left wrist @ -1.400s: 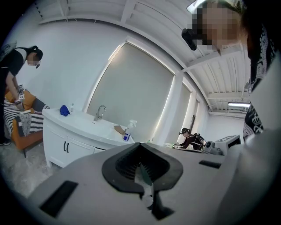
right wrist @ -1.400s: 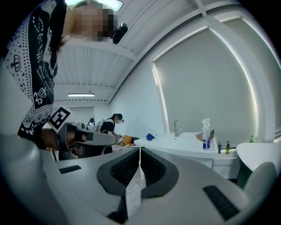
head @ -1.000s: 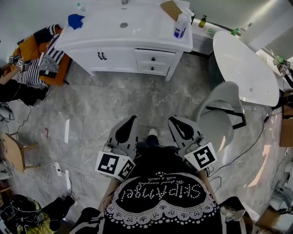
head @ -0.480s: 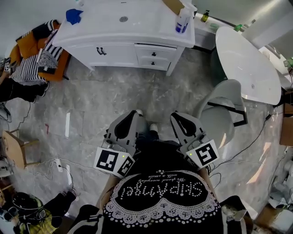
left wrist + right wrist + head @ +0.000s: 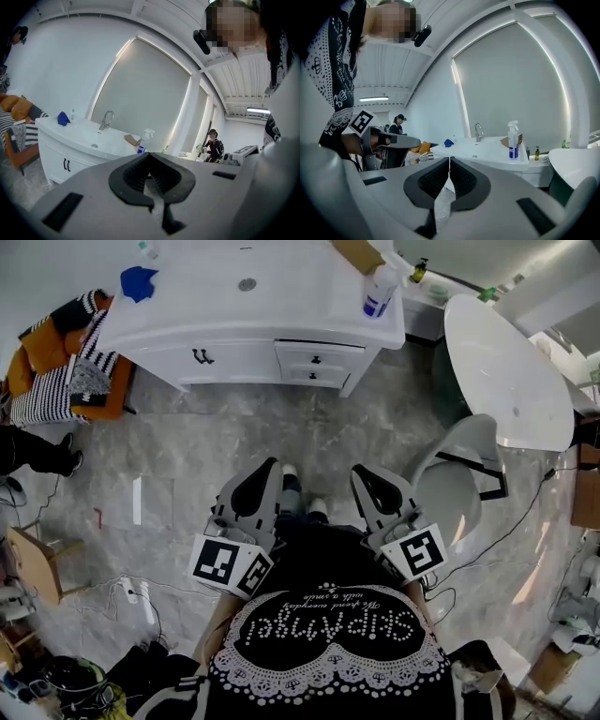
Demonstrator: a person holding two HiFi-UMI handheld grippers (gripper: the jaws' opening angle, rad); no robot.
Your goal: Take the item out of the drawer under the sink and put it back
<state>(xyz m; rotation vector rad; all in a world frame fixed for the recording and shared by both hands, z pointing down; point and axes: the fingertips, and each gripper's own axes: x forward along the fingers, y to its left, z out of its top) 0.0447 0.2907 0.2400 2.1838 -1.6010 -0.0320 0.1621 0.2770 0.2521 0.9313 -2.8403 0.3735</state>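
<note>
I see the drawers (image 5: 316,367) under the far sink (image 5: 247,284) shut; the item, I judge, lies unseen inside. My left hand-held gripper (image 5: 272,471) and right hand-held gripper (image 5: 362,474) are both closed, empty, well apart from them: nothing begun.

text: "SkipAngel" | on: person's black top (image 5: 328,589) | reads upside down

- The left gripper (image 5: 270,470) and the right gripper (image 5: 360,474) are smooth grey shells, wide at the back and thin at the front.
- Inside each one sit black pads (image 5: 133,172) with little ridges.
- Each one has a white cube (image 5: 232,566) with black square marks.
- The person wears a black top (image 5: 328,652) with white dotted letters and a white lacy edge.
</note>
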